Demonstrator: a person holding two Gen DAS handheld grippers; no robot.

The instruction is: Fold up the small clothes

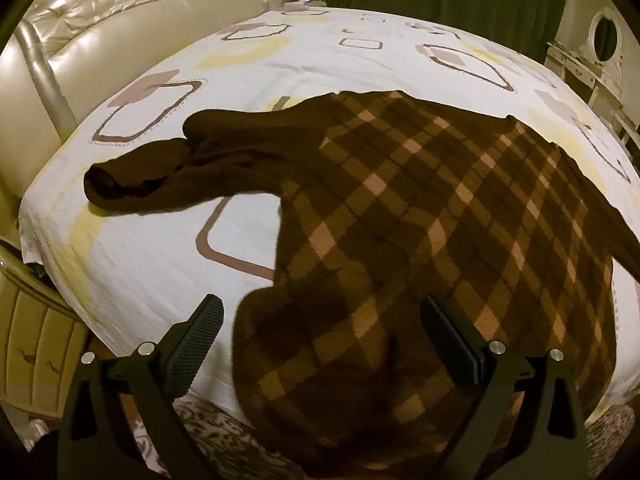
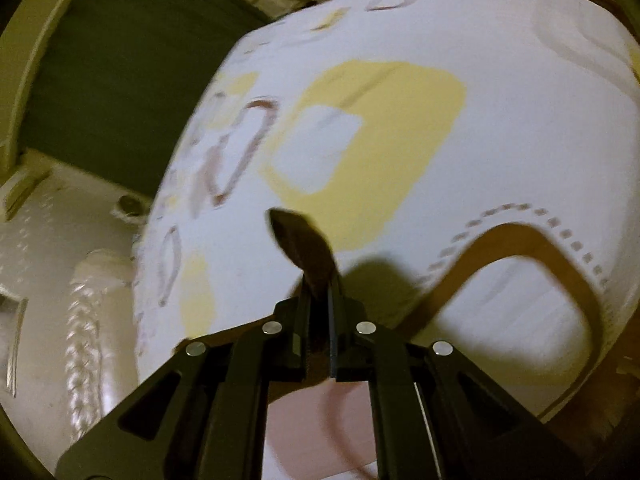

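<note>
Your right gripper (image 2: 320,292) is pinched shut on a scrap of dark cloth (image 2: 302,244); only a tip shows past the jaws, so a tug could slip it out. Your left gripper (image 1: 320,336) hangs wide open, holding nothing, over the checked sweater (image 1: 420,216), whose near hem bunches between its fingers. One sleeve (image 1: 160,172) trails ahead-left toward the bed (image 1: 140,260) edge. Bare sheet lies ahead of the right gripper.
</note>
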